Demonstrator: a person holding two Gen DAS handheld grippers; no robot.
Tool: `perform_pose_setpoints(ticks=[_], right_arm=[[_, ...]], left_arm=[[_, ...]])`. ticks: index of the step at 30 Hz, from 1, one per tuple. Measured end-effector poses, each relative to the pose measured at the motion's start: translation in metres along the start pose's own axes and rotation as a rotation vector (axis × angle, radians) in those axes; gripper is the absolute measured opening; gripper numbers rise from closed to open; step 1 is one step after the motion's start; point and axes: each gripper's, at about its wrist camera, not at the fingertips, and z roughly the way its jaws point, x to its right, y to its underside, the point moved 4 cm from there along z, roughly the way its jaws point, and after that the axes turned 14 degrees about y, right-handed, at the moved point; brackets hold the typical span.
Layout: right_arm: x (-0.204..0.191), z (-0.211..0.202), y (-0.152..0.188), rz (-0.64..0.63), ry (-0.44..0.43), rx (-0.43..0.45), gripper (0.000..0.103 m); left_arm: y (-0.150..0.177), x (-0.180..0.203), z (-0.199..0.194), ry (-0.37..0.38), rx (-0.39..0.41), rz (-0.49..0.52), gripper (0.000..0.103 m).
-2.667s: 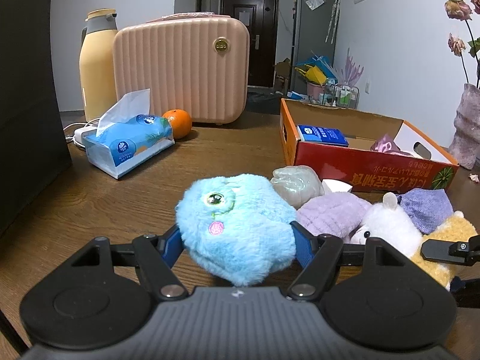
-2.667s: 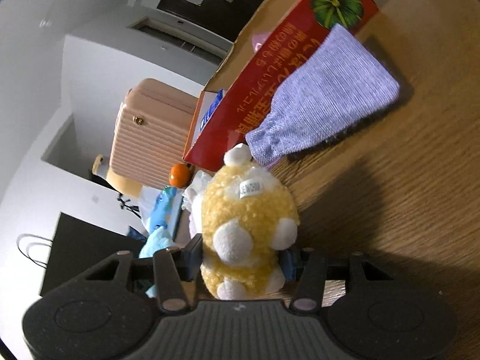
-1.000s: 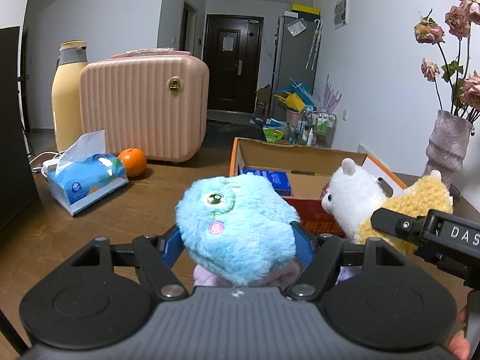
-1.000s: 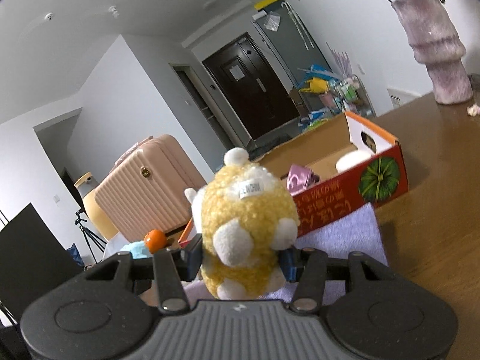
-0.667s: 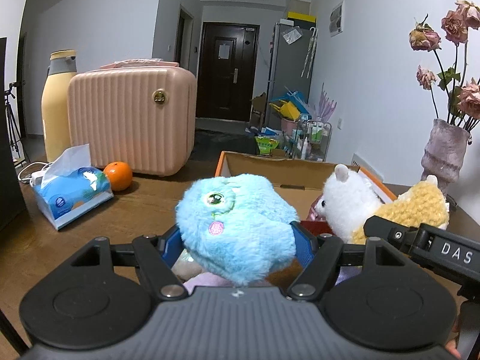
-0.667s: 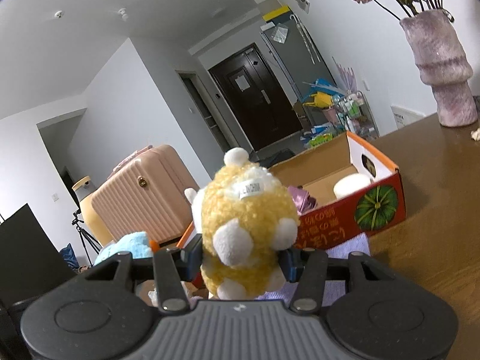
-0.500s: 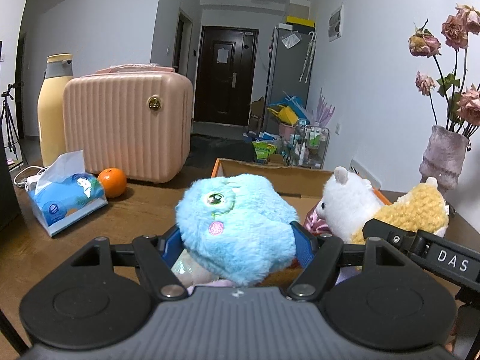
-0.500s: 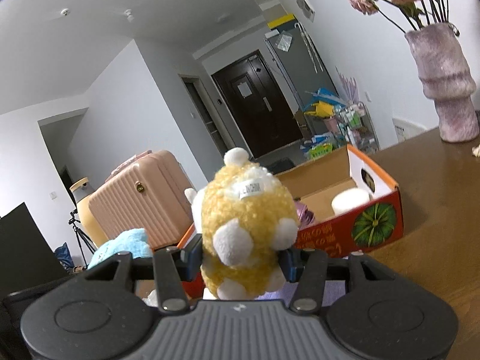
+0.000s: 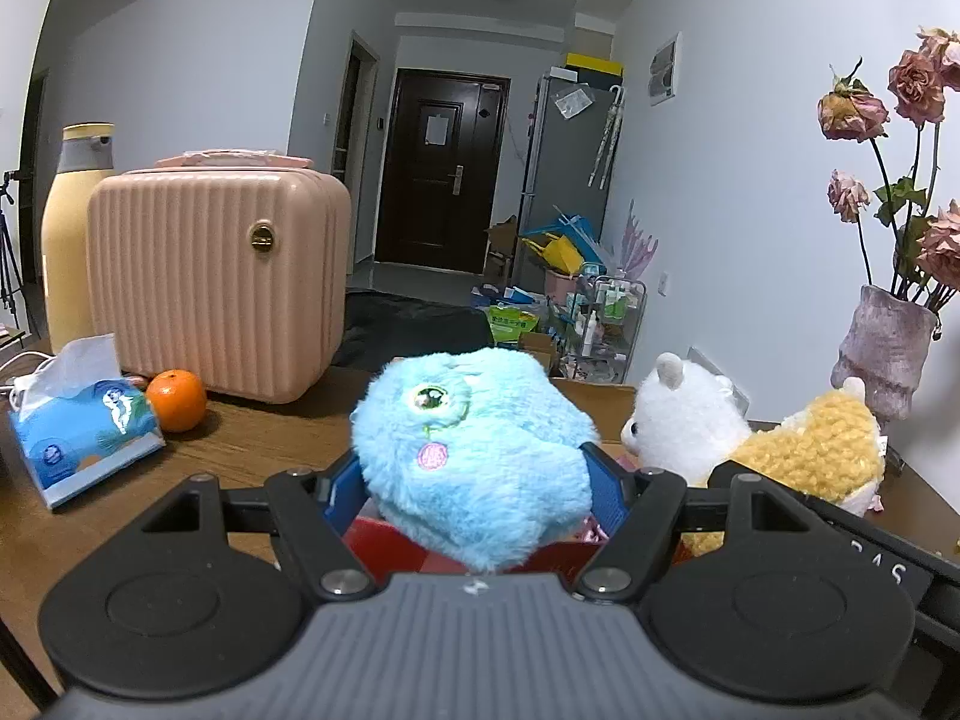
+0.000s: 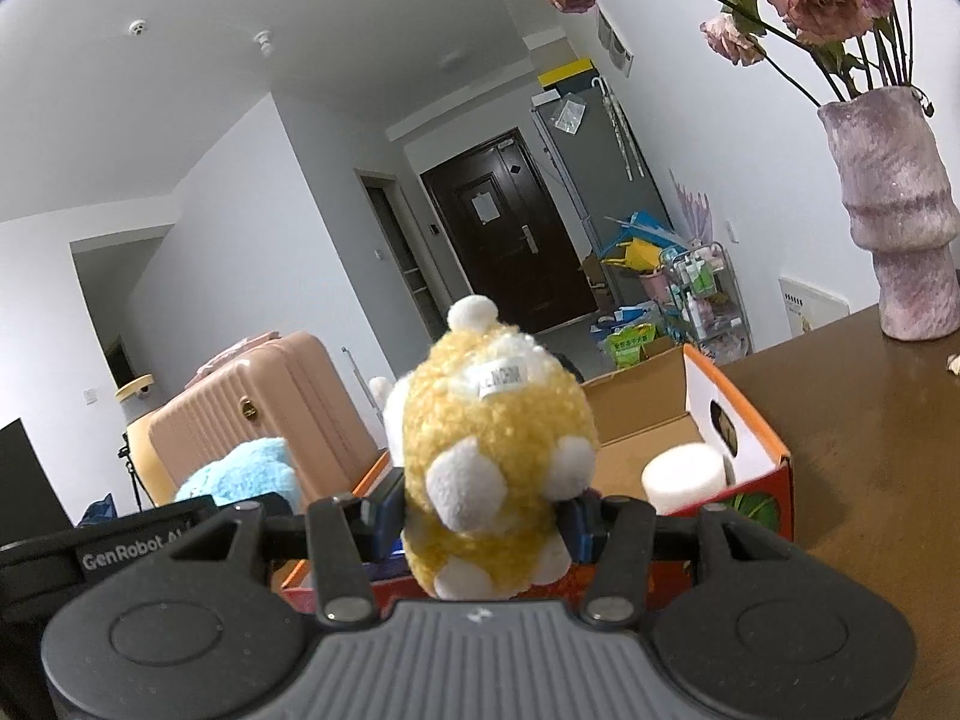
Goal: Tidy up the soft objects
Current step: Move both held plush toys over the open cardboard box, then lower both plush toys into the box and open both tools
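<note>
My left gripper [image 9: 474, 489] is shut on a fluffy blue plush toy [image 9: 474, 456], held in the air over the near wall of the orange cardboard box [image 9: 408, 546]. My right gripper [image 10: 483, 519] is shut on a yellow and white alpaca plush [image 10: 498, 468], also lifted, just in front of the box [image 10: 750, 498]. From the left wrist view the alpaca [image 9: 750, 438] hangs to the right of the blue toy. The right wrist view shows the blue toy [image 10: 240, 477] at the left. Inside the box lies a white roll [image 10: 681, 474].
A pink ribbed suitcase [image 9: 216, 282], a yellow flask [image 9: 69, 228], an orange [image 9: 176, 401] and a blue tissue pack [image 9: 78, 426] stand at the left on the wooden table [image 9: 252, 438]. A purple vase [image 10: 894, 228] of dried roses stands at the right.
Both grippers have carried their toys forward and slightly up toward the box. The box's near wall now sits right under the fingers, and the soft items on the table have dropped out of view.
</note>
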Motion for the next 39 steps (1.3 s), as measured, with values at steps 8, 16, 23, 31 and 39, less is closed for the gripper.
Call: perform_pose_setpoints(ticks=[8,16,23,31,39], right_arm=[[0.007,0.020,-0.010,-0.007,0.027,0.016,0.050],[0.010,0.041,-0.020,-0.032,0.042,0.032,0.050],[0.013,0.062,-0.026,-0.050,0.058,0.033,0.050],[0.020,0.089,-0.035,-0.077,0.100,0.021,0.050],[0.018,0.103,-0.033,-0.133,0.132,0.008,0.050]], left_arm=[[-0.007,0.003,0.025,0.006,-0.001,0.000,0.073],[-0.013,0.004,0.050,0.004,-0.002,0.002,0.073],[-0.017,0.002,0.075,-0.004,-0.011,0.005,0.073],[-0.022,-0.004,0.097,-0.016,-0.032,-0.006,0.073],[-0.021,-0.007,0.116,-0.039,-0.058,0.002,0.073]])
